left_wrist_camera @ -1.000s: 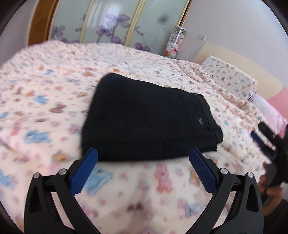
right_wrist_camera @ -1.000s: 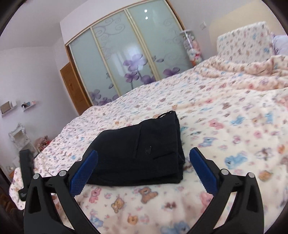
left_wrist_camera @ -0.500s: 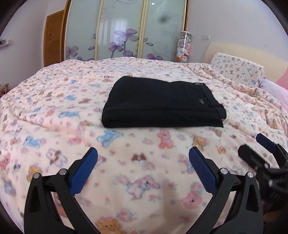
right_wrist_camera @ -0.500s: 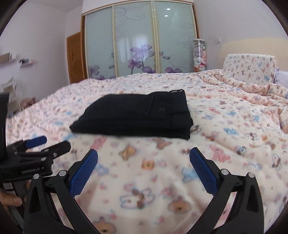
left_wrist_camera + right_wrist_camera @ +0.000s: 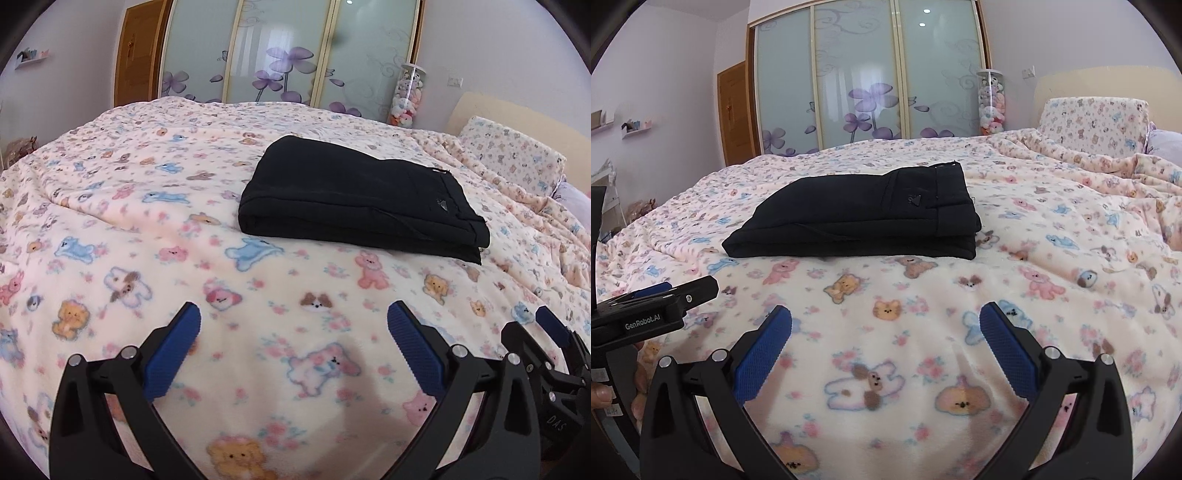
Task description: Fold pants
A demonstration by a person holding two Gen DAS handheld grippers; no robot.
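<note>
The black fabric pants (image 5: pixel 354 205) lie folded into a compact rectangle mid-bed on the teddy-print fleece blanket (image 5: pixel 258 332). The left gripper (image 5: pixel 293 325) and right gripper (image 5: pixel 885 325) hover nearer, both spread and empty (folding looks finished); next, probably just withdraw.

One pair of black pants (image 5: pixel 354 203) lay folded on the one bed blanket (image 5: pixel 147 229). Behind the pants stood one wardrobe (image 5: pixel 871 77) of three sliding panels, one wooden door (image 5: pixel 733 110) (left of the wardrobe), and one clear tube of plush toys (image 5: pixel 990 101). Two grippers were there, left gripper (image 5: pixel 293 325) and right gripper (image 5: pixel 885 325), both empty.
</note>
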